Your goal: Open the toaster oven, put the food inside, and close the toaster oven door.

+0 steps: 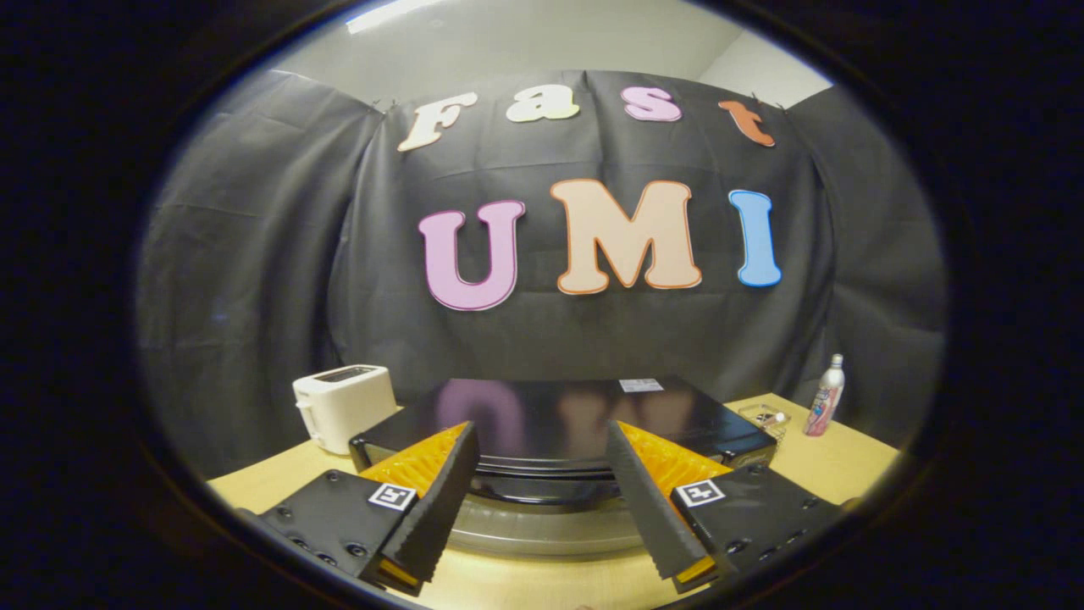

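Above the table's (838, 462) near edge, the gripper (538, 500) hangs open over the toaster oven (559, 424); whether its door is open can't be told.

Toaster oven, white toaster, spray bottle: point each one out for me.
toaster oven (559, 415): gripper view, glossy black top.
white toaster (343, 407): gripper view, front side.
spray bottle (825, 398): gripper view, middle of body.

The gripper (542, 500) hangs above the front edge of the toaster oven (559, 419), its 2 fingers (436, 500) spread apart with nothing between them. The oven's glossy black top lies just ahead on the wooden table (834, 466). A white toaster (343, 405) stands beside the oven, a spray bottle (825, 396) and a small clear container (764, 417) on the other side.
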{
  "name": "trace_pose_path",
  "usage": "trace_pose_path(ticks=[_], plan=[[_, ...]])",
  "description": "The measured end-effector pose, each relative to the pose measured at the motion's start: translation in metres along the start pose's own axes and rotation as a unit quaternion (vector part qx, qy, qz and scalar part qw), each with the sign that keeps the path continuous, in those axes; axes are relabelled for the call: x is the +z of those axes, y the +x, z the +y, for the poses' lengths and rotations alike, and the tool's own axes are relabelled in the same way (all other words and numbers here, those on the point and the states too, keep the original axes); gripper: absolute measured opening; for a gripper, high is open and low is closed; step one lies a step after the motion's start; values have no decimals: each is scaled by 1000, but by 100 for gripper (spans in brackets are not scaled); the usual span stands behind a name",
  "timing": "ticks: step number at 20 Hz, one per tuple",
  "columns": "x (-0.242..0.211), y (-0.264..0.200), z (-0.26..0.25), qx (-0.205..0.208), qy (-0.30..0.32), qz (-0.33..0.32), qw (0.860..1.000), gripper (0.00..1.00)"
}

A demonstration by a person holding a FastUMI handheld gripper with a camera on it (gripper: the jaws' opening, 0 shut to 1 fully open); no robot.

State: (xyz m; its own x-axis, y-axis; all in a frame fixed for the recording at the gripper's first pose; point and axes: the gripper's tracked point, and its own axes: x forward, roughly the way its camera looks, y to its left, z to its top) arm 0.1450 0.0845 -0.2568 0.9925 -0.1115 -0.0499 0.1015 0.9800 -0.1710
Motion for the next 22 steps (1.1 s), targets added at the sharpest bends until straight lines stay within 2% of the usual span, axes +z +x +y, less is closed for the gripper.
trace_pose_path(ticks=[6,11,17,22], plan=[[-10,3,1,23,35,-27,999,94],[-13,-23,0,29,34,-61,997,92],[-30,-69,1,27,26,-48,998,92],[-59,-108,0,21,17,-6,1000,92]])
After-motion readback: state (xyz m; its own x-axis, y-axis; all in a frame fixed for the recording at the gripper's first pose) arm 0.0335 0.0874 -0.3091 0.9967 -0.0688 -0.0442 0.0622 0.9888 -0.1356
